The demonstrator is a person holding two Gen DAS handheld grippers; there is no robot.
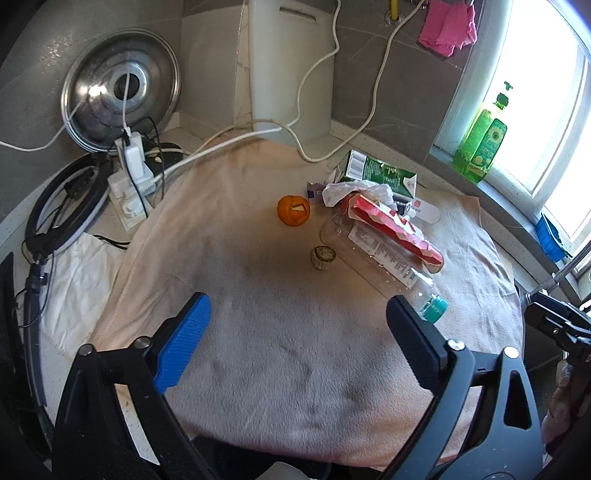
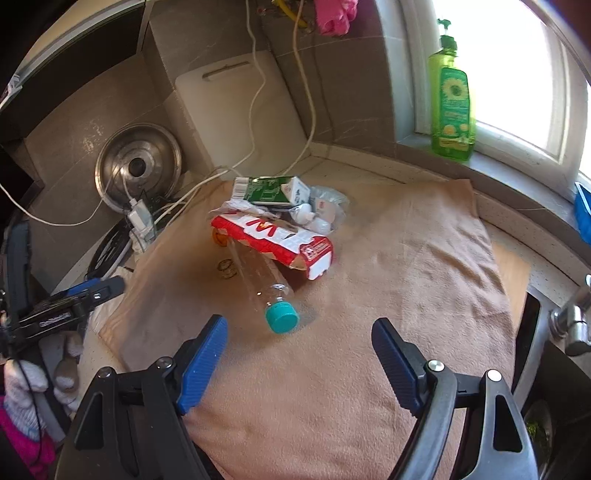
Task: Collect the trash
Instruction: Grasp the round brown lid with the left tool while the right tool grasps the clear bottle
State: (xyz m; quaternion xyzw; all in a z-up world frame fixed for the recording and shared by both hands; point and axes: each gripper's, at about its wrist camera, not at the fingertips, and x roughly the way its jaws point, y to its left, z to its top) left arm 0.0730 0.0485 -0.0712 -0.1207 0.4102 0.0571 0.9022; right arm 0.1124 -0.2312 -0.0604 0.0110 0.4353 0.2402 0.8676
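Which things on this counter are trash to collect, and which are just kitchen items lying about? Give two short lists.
Trash to collect:
clear plastic bottle
red carton
green carton
crumpled wrappers
orange peel
small paper cup

Just lying about:
dish soap bottle
pot lid
cutting board
pink cloth
charger and cables
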